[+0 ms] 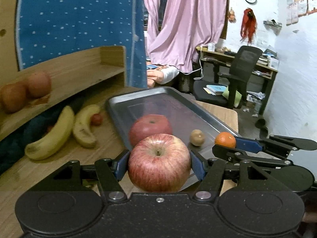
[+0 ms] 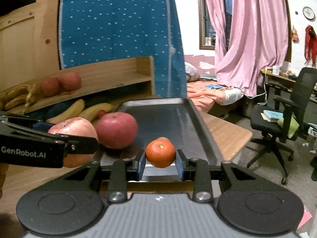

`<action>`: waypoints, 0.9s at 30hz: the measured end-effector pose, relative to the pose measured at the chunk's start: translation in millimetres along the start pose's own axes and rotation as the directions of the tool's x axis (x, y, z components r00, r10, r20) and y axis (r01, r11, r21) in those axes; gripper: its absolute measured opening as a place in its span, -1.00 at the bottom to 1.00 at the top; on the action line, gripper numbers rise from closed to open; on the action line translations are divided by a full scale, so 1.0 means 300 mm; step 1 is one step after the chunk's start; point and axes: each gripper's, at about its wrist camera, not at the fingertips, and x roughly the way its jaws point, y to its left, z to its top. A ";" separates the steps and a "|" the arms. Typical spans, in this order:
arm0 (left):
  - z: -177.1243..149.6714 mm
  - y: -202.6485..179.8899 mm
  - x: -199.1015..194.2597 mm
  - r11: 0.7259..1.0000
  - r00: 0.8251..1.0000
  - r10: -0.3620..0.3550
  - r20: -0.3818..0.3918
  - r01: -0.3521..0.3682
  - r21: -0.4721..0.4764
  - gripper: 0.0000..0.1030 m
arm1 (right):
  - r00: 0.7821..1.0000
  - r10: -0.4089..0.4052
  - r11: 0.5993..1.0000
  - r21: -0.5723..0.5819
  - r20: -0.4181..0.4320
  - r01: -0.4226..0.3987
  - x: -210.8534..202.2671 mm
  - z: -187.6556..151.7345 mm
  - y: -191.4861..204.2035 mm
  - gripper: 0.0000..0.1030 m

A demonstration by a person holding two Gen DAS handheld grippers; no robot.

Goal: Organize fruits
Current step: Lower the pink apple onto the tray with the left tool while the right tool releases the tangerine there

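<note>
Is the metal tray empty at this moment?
No, in the left wrist view the tray holds a red apple and a small brown fruit.

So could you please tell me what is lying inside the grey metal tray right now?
Inside the grey metal tray lie a dark red apple and a small brown fruit. The striped apple hides part of its near floor.

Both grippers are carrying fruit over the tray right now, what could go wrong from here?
1. The left gripper pinches a big round apple only at its sides; it might roll out.
2. The right gripper, holding the orange, sits close beside the left; they may collide.
3. A dropped fruit could knock the apple in the tray.
</note>
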 end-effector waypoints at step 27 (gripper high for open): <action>0.016 -0.053 0.126 1.000 0.999 0.004 -0.051 -0.004 0.011 0.29 | 1.000 -0.012 0.999 0.031 -0.023 0.013 0.069 -0.023 -0.094 -0.30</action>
